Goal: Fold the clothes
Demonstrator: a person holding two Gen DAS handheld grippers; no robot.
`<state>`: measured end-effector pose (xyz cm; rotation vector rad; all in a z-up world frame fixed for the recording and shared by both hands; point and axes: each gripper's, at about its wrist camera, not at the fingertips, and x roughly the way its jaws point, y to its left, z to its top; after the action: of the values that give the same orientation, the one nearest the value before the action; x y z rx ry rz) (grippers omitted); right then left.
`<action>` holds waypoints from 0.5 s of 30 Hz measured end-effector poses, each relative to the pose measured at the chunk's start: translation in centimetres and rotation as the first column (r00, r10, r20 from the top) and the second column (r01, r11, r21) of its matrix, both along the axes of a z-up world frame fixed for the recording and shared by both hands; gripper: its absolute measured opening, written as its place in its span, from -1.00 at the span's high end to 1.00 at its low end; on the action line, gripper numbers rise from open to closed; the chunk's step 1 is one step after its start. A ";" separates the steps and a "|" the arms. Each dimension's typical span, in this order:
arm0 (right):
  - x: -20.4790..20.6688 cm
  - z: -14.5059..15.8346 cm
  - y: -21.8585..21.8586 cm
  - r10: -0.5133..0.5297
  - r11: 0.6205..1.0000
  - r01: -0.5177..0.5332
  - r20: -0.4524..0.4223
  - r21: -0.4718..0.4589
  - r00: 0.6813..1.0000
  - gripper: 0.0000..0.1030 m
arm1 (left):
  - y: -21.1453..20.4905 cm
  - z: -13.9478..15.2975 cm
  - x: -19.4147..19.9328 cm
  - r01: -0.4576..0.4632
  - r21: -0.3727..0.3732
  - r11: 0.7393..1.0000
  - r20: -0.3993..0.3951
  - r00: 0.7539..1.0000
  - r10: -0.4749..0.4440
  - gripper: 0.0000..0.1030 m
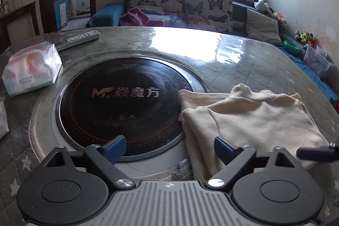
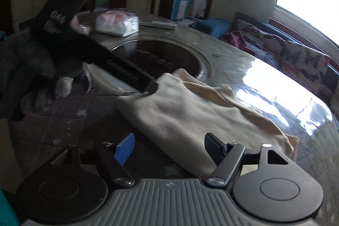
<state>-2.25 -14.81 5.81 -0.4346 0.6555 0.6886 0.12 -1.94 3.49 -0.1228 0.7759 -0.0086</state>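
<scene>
**Round table, cream cloth half folded**

Round table in a living room, sofa behind. Lies on its near right part: cream cloth, doubled over but rumpled, edge over the black hotplate. Seems partly folded; smoothing and more folds left. Left gripper wide open, empty, beside the cloth. Right gripper open, empty, over the cloth's edge. Tissue pack and remote well apart, not in the way.

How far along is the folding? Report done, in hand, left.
Done: the cream garment lies partly folded on the table, layers overlapping, edges uneven. In hand: nothing; the left gripper and right gripper are both open at its near edge. Left: probably another fold and squaring up.
</scene>
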 end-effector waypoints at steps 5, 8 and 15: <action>0.1 -0.2 3.0 0.104 0.994 -0.103 0.017 -0.044 0.994 -0.21 | 1.6 0.0 0.3 -0.026 -0.086 0.996 -0.021 0.999 0.024 -0.43; 0.2 -0.7 4.8 0.161 0.983 -0.156 0.053 -0.100 0.985 -0.17 | 2.3 0.0 0.4 -0.036 -0.153 0.988 -0.033 0.999 0.032 -0.42; 1.2 -2.0 7.1 0.196 0.968 -0.183 0.060 -0.170 0.979 0.39 | 3.3 -0.1 0.6 -0.072 -0.340 0.938 -0.072 0.996 0.051 -0.58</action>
<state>-1.04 -7.71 3.83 -0.6788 0.6051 0.7982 0.73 1.41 3.36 -0.4808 0.8272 -0.0814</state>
